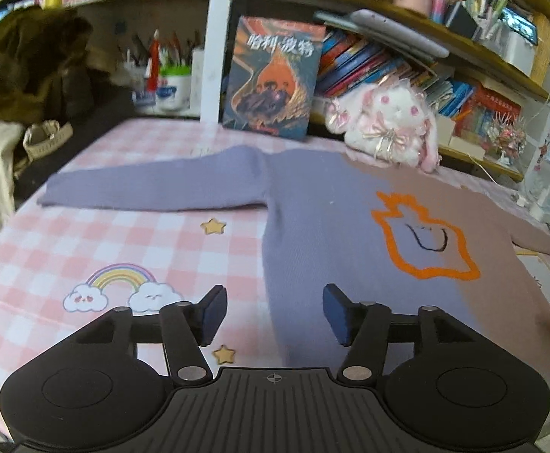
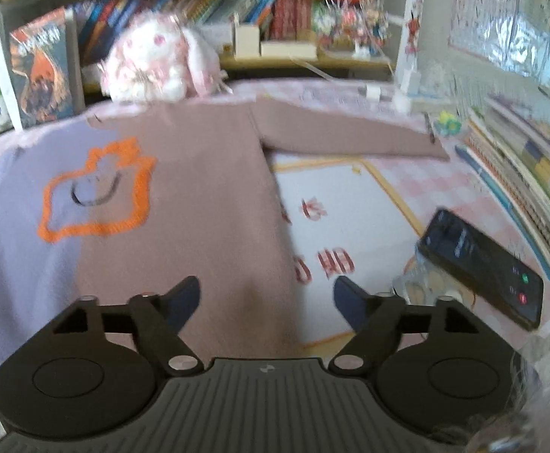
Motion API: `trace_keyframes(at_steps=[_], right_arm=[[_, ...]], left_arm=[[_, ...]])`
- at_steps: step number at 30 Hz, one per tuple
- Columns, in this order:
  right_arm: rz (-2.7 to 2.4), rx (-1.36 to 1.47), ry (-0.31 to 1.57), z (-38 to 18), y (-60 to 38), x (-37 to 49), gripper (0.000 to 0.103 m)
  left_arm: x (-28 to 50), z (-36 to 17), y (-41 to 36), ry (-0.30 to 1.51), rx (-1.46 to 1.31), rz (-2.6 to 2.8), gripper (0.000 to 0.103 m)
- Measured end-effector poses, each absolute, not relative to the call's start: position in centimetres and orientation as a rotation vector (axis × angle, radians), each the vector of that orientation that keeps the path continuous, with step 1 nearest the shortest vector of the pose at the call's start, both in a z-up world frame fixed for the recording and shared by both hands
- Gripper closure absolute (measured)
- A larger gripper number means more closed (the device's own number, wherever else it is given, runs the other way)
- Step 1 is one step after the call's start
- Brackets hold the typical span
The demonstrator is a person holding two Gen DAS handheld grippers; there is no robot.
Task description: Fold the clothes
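sweater: two-tone knit sweater [image 1: 312,226], lilac on one half and dusty pink on the other, orange outline with a little smile in the middle. It's lying flat, front up, across the middle of both views on the pink checked table cover [image 1: 142,249].

sleeves: both spread straight out. Lilac sleeve [image 1: 154,188] runs off toward the left of the left wrist view, pink sleeve [image 2: 350,136] toward the upper right of the right wrist view. No fold in either yet.

left gripper: left gripper [image 1: 275,313] at the bottom centre of its frame, jaws apart, nothing between them. It sits over the lilac edge of the body near the hem, not gripping anything.

right gripper: right gripper [image 2: 267,302] same deal, jaws wide and empty, over the pink side edge near the hem.

step: looks to me like the spread-out bit is done and the actual folding hasn't started.

next move: my guess is each gripper needs to go for a sleeve or side edge, pinch just the fabric and not the table cover, then carry it in over the body.

watch out: black remote [image 2: 482,268] at the right of the right wrist view and the plush bunny [image 1: 388,128] by the collar are close, so swing the sleeves clear of them.
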State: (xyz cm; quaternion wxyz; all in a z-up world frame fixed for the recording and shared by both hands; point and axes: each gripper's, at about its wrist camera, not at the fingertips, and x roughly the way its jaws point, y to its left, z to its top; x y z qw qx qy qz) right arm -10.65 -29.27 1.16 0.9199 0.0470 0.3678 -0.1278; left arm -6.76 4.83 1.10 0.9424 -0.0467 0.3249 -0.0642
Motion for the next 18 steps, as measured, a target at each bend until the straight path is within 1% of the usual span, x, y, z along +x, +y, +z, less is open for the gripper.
trace_keyframes(at_steps=[3,11,18], right_arm=[[-0.264,0.092,0.728,1.2,-28.9,-10.8,0.014],[-0.175,0.108,0.745,0.4,-28.4,-12.1,0.014],[-0.108,0.092,0.734,0.3,-28.2,-12.7,0.014]], left_arm=[[-7.8,1.5,3.5,0.665,-0.083,-0.120,0.043],[-10.8,2.1,0.8,0.668,-0.037,-0.105,0.043],[-12.2,2.5,0.3,0.672,-0.025,-0.076,0.043]])
